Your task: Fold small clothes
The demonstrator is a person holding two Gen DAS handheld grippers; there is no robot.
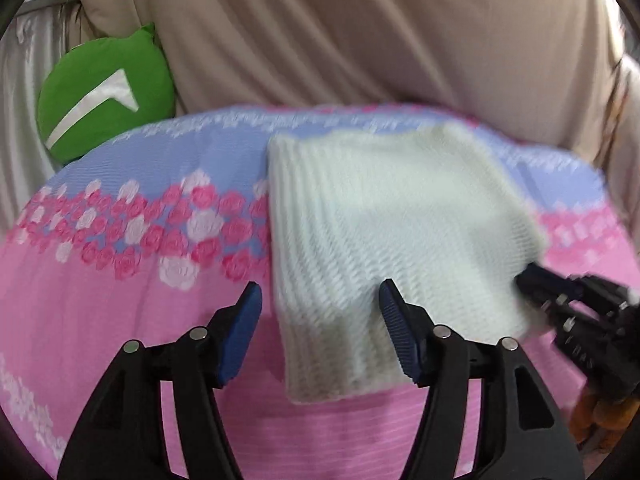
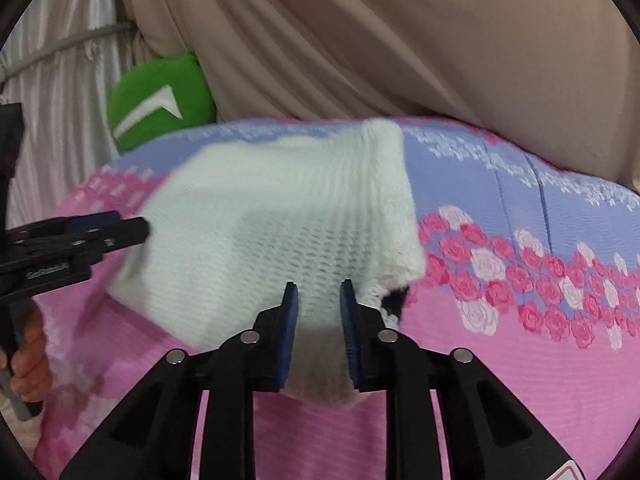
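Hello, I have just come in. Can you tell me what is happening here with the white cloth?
A person is folding a small white knitted garment on a bed with a pink and blue rose-patterned cover, holding a claw in each hand. The right claw has closed onto a bunched edge of the garment and is holding it. The left claw is open, its fingers on either side of the garment's near corner, not gripping. A green cushion lies at the back, beside beige fabric.

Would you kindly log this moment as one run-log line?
step: folding white knit garment | left gripper: open over its near edge | right gripper: clamped on garment | surface: floral pink-blue bedsheet
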